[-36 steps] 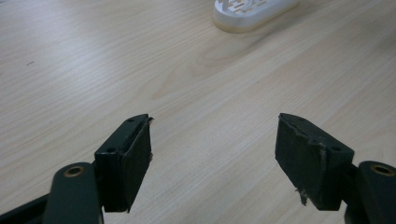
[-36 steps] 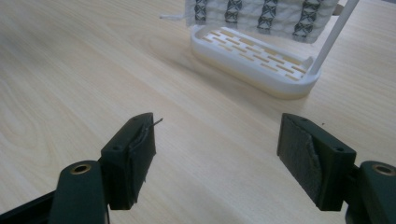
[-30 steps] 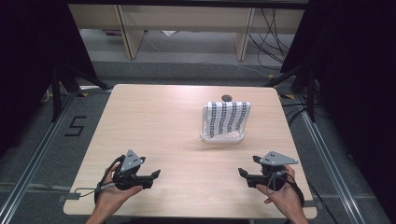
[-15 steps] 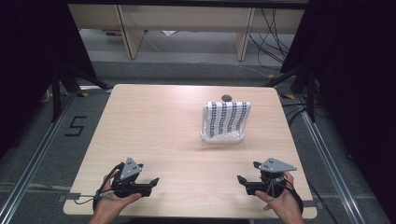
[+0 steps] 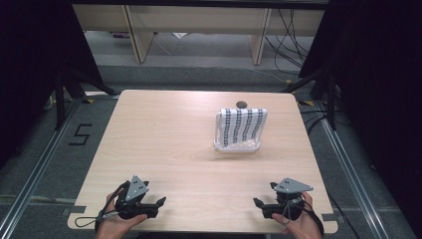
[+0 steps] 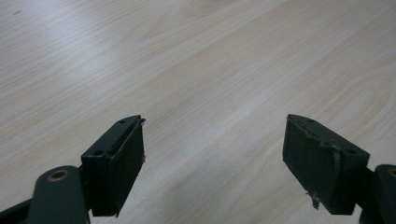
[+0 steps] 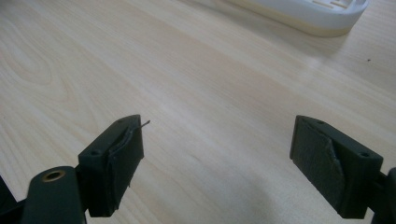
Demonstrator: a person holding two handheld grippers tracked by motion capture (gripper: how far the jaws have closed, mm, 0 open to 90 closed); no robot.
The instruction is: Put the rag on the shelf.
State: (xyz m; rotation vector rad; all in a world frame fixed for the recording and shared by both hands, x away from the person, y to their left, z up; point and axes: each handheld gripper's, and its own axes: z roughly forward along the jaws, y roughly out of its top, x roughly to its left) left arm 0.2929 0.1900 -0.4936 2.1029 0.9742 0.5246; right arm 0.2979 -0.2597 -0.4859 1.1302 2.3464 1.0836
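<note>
Tongs, left (image 5: 160, 201) and right (image 5: 256, 202), rest empty with jaws apart at the surface's (image 5: 164, 139) near edge; the striped cloth over its white tray (image 5: 239, 130) stands toward the far right corner, nearer the right hand.

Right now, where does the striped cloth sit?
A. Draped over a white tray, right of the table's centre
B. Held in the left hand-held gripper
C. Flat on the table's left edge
A: in the high view the striped cloth lies over the white tray, apart from both hand-held grippers at the near edge.
</note>
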